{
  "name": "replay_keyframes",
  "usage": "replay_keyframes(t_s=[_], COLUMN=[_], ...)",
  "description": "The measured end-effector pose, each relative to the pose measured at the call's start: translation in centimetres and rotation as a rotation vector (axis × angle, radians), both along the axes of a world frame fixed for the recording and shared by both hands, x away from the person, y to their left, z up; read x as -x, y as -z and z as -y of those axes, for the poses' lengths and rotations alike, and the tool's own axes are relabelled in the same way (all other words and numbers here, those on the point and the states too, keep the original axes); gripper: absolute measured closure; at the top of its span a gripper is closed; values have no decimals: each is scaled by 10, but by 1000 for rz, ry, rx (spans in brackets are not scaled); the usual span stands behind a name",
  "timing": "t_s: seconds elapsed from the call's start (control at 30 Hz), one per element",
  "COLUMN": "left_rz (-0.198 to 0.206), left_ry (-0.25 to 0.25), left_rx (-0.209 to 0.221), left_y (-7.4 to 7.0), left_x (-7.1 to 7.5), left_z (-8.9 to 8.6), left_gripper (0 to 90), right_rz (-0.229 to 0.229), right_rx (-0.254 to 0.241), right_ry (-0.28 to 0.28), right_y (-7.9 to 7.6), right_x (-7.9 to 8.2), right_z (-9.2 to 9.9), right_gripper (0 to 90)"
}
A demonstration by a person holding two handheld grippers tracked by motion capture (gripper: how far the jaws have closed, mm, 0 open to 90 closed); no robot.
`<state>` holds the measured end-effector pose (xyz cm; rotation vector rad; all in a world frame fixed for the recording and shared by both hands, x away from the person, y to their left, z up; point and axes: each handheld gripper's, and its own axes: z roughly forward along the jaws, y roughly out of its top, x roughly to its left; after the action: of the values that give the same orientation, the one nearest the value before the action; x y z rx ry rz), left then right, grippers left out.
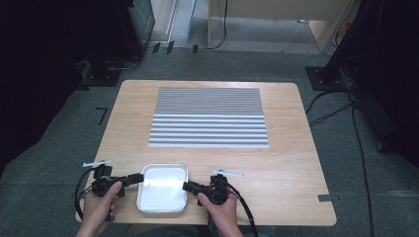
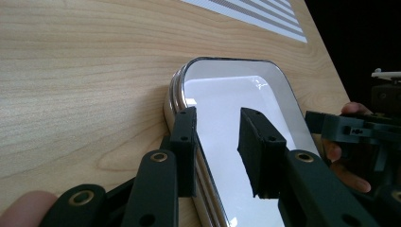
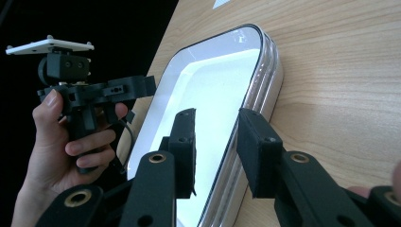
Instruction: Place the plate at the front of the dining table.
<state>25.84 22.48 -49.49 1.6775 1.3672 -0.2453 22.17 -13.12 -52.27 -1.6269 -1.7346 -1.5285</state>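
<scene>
Sitting at the lower middle of the high view, near the table's front edge, one shiny metal tray (image 1: 162, 203) has a gripper at each side. The left gripper (image 2: 217, 144) straddles the tray's left rim, one jaw outside the wall, one over the white inside; a gap shows, so its jaws stand spread, not pinching. The right gripper (image 3: 215, 146) straddles the opposite rim the same way, spread too. Whether any pad touches the rim is hard to make out. One striped mat (image 1: 209, 117) lies further up the wooden table (image 1: 296, 163). Both forearms are cut off by the bottom edge.
</scene>
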Motion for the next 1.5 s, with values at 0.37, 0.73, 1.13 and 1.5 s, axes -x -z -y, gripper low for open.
replay_keyframes(t_s=[0.37, 0.73, 1.13, 1.5], left_rz=[-13, -12, -10, 9], left_ry=[21, 29, 69, 60], left_rx=[20, 23, 28, 30], left_y=[2, 3, 1, -5], left_x=[-1, 0, 2, 4], left_z=[3, 6, 15, 18], left_gripper=[674, 665, 718, 766], right_rz=[6, 19, 3, -23], right_rx=[-33, 3, 49, 47], right_ry=[14, 24, 48, 54], right_y=[-2, -3, -5, -13], right_x=[0, 0, -1, -1], right_z=[4, 5, 5, 6], right_gripper=[694, 742, 866, 879])
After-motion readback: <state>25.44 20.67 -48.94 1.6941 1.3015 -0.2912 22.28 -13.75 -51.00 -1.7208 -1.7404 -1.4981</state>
